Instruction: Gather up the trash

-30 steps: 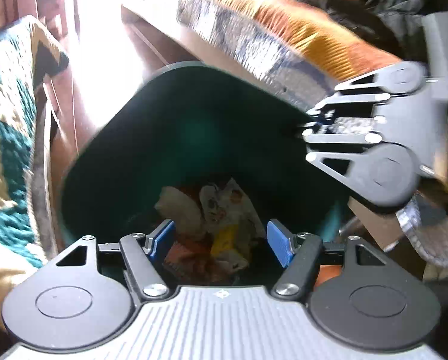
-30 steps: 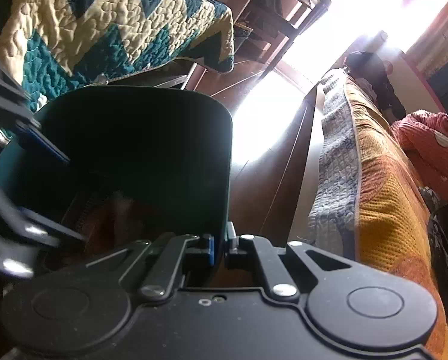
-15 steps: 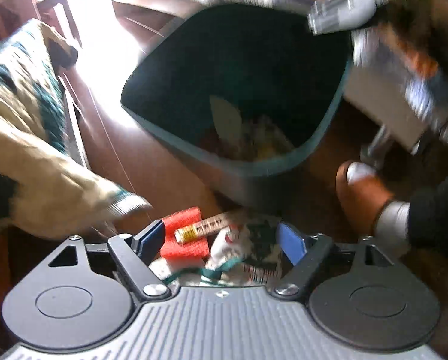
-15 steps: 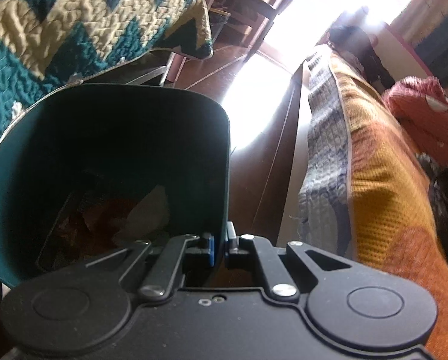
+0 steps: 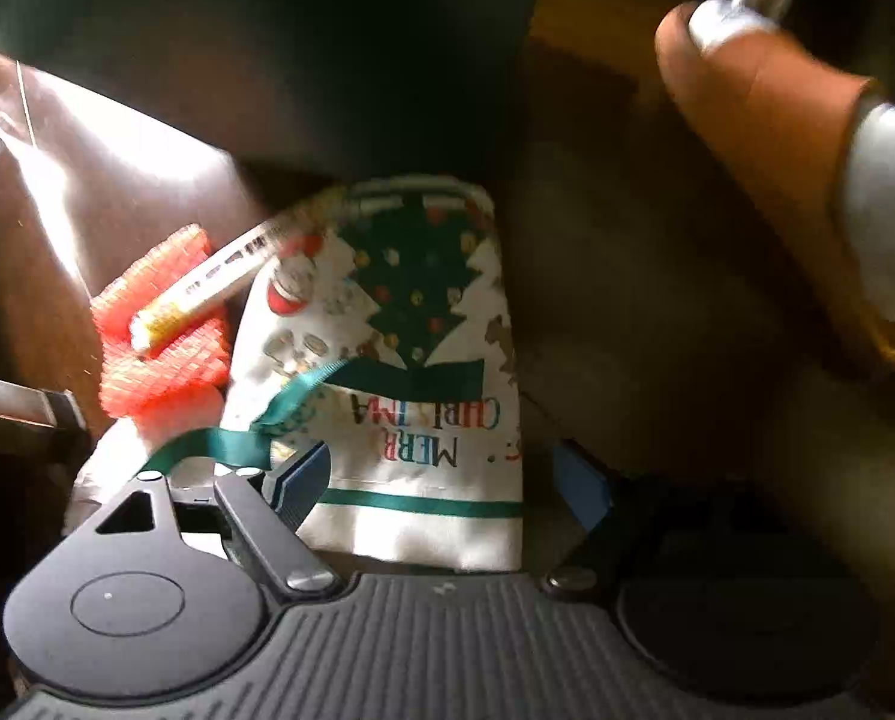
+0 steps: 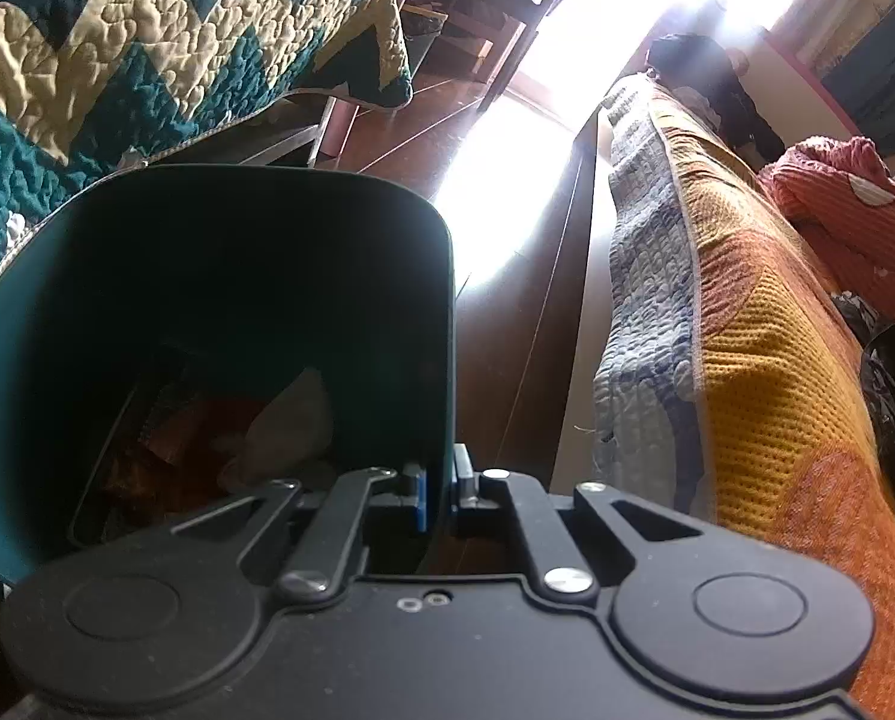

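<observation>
Clearly nearer, the left tongs (image 5: 444, 483), spread wide, hang over the Christmas bag (image 5: 414, 372) lying on the floor between their pads, long axis running away from them, while the right tongs (image 6: 441, 495) pinch the bin (image 6: 207, 300) rim.

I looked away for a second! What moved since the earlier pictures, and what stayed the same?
The left gripper came down from over the bin to the Christmas bag on the floor; its jaws have just been opening and now straddle the bag without pressing it. The right gripper stayed clamped on the bin's rim, and trash still lies inside.
</observation>
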